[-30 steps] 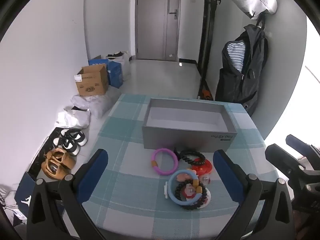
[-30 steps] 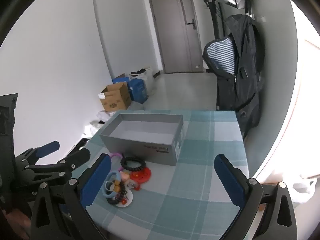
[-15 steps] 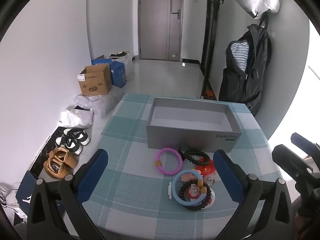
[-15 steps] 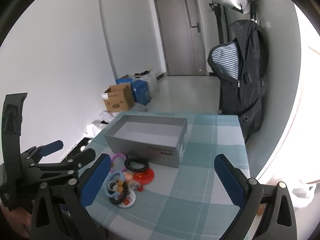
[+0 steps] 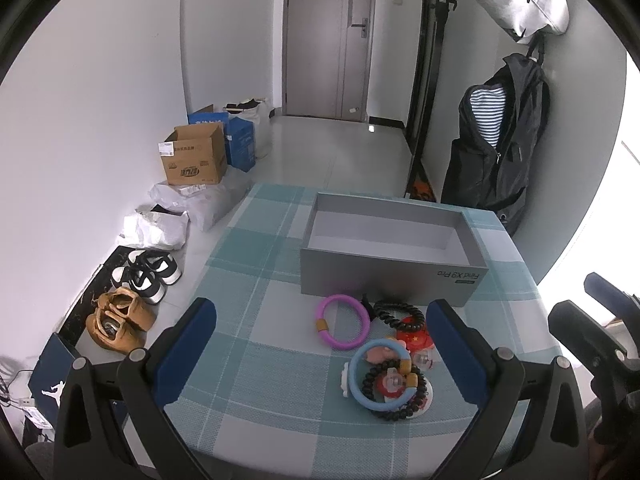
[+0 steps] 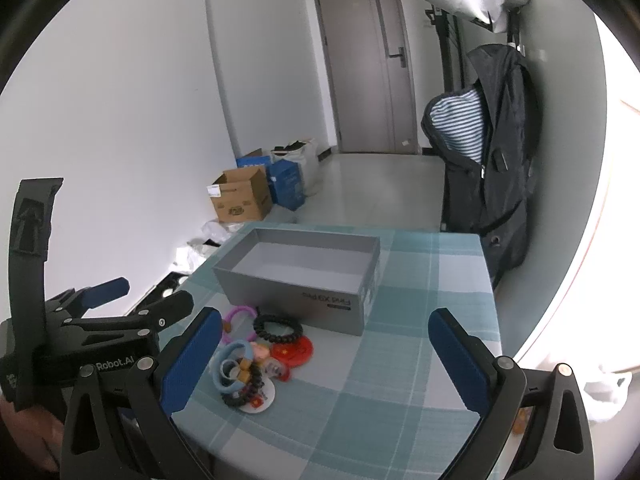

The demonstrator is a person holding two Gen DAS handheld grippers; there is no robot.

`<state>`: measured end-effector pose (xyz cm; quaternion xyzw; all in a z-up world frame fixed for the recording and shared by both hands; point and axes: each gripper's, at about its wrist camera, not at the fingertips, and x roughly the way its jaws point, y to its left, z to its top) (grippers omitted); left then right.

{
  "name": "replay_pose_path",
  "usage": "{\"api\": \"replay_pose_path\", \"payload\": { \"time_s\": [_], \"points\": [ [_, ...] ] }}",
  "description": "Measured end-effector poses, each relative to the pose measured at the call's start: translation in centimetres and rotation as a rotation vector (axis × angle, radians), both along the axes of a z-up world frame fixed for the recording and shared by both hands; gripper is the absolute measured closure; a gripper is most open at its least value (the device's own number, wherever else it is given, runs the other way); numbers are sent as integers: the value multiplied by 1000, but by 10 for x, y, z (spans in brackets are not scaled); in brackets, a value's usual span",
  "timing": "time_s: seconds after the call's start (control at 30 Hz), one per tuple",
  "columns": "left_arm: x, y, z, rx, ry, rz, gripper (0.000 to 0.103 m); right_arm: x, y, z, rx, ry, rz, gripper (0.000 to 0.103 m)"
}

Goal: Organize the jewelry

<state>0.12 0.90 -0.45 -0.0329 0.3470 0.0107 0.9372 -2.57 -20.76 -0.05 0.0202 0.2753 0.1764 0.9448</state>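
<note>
An empty grey box [image 5: 390, 252] stands on the checked tablecloth; it also shows in the right wrist view [image 6: 298, 276]. In front of it lies a pile of jewelry: a purple bangle [image 5: 343, 321], a black beaded bracelet [image 5: 398, 313], a red disc [image 5: 414, 334], a light blue ring [image 5: 378, 374] and a dark bead bracelet [image 5: 394, 390]. The pile shows in the right wrist view with the black bracelet [image 6: 278, 328] and red disc [image 6: 292, 352]. My left gripper [image 5: 320, 340] is open above the near table edge. My right gripper [image 6: 324, 352] is open to the right of it, empty.
The table [image 5: 260, 280] ends at the left, with shoes [image 5: 132, 296], white bags [image 5: 160, 224] and cardboard boxes [image 5: 196, 160] on the floor beyond. A dark jacket [image 5: 496, 148] hangs at the right wall. A door [image 5: 328, 36] is at the back.
Both grippers have lifted and drawn back a little, so the box and jewelry sit slightly lower and farther in view. Nothing was taken hold of.
</note>
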Motion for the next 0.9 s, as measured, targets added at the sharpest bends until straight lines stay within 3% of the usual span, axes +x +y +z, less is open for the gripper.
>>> {"api": "replay_pose_path", "payload": {
  "time_s": [0.9],
  "points": [
    [-1,-4,-1,3,-6,-16,1,-1,2,0,-1,-4,3,0]
  ]
}}
